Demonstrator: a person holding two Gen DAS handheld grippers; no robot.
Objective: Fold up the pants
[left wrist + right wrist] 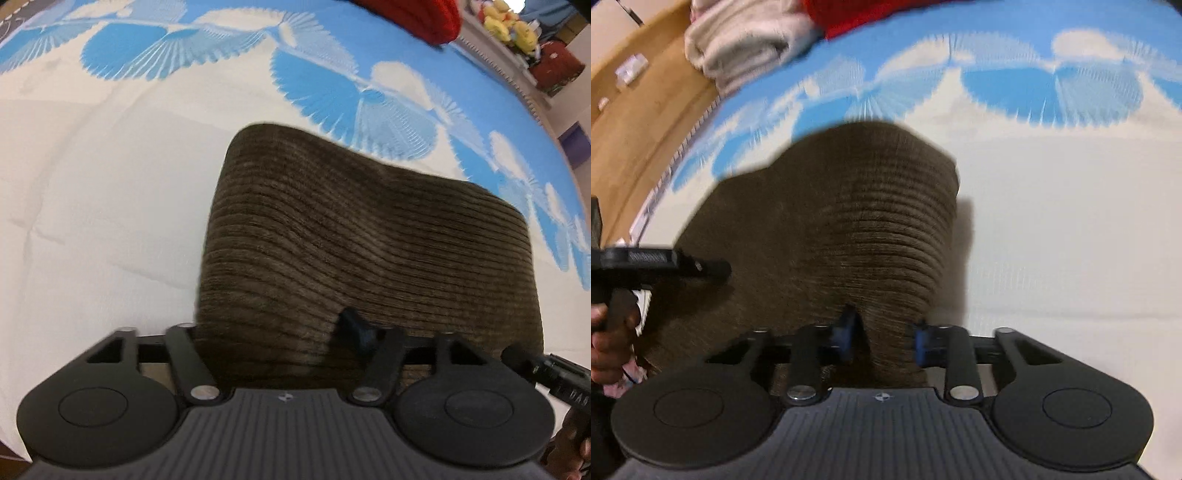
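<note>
The brown corduroy pants lie on the bed, folded over, with the near edge lifted. My left gripper is shut on the pants' near edge; only one finger shows, the other is hidden under the cloth. The pants also fill the middle of the right wrist view. My right gripper holds a fold of the pants between its blue-padded fingers, raised off the bed. The left gripper's body shows at the left of the right wrist view, the right one's at the lower right of the left wrist view.
The bed cover is white with blue fan patterns. A red cloth lies at the far edge of the bed. A rolled pale towel lies near a wooden floor. Yellow plush toys sit on a shelf.
</note>
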